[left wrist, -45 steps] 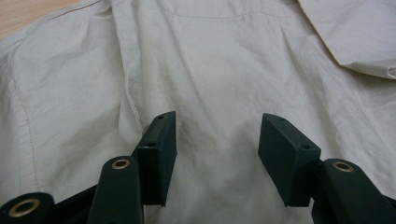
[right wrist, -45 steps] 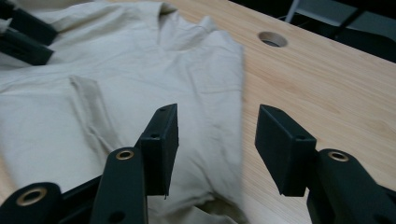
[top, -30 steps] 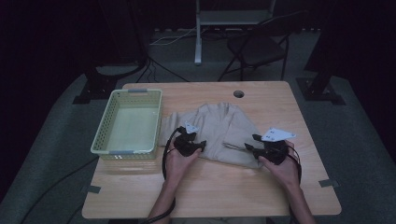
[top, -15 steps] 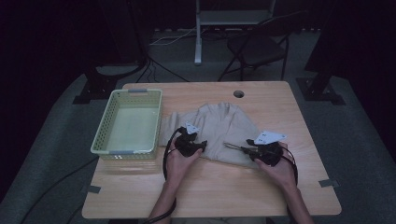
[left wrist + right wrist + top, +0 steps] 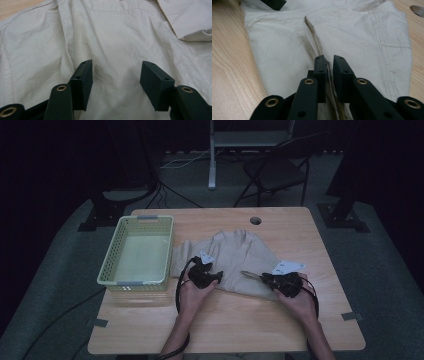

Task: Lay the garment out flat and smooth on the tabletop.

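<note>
A beige garment (image 5: 240, 252) lies spread flat on the wooden table (image 5: 235, 320). My left gripper (image 5: 216, 277) rests over the garment's left part. In the left gripper view that gripper (image 5: 116, 75) stands open just above the cloth (image 5: 112, 32), with nothing between its jaws. My right gripper (image 5: 249, 273) lies low at the garment's near right edge and points left. The right gripper view has this gripper (image 5: 329, 62) shut on a raised ridge of the garment (image 5: 352, 32), pinched between its jaws. The left gripper's jaw tip (image 5: 273, 3) pokes in at the top.
A pale green slotted basket (image 5: 137, 281) stands on the table's left side, close to the garment. A round cable hole (image 5: 255, 220) sits near the far edge. Bare wood lies in front of my hands. A chair (image 5: 272, 175) stands behind the table.
My right gripper has shifted a little to the left and turned its jaws along the garment's near edge. The left gripper has barely moved.
</note>
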Motion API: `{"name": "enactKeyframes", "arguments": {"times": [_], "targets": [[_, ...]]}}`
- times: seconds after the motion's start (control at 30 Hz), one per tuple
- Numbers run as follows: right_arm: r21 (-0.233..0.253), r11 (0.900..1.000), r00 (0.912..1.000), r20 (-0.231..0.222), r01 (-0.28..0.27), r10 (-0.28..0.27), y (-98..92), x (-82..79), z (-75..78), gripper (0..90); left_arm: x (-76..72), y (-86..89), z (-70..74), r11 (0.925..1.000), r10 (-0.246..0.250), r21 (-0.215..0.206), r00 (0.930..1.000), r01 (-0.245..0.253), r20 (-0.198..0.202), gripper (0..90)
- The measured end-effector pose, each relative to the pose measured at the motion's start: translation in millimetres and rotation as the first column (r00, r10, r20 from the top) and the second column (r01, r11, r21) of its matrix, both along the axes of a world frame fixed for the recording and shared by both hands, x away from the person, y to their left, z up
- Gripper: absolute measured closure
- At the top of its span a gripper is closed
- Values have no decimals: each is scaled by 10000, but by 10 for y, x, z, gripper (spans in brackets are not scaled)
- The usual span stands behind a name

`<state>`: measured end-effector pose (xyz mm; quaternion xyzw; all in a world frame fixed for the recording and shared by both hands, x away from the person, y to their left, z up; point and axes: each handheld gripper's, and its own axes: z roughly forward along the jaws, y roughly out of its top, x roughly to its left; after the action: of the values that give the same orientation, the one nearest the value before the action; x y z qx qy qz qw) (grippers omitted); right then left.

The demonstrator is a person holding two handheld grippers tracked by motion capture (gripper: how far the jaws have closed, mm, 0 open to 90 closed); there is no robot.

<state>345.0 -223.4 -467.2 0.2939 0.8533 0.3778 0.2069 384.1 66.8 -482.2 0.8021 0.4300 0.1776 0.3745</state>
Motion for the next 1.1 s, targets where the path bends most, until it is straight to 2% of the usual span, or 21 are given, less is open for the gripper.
{"name": "enactKeyframes", "arguments": {"times": [0.37, 1.1], "targets": [[9, 9998, 9998, -11, 196, -196, -40, -3, -17, 872, -5, -38, -3, 10000, -63, -70, 10000, 62, -17, 438], [243, 9974, 9976, 142, 681, -685, -165, 2, 13, 881, -20, -95, -17, 9996, -229, -184, 9997, 230, 70, 420]]}}
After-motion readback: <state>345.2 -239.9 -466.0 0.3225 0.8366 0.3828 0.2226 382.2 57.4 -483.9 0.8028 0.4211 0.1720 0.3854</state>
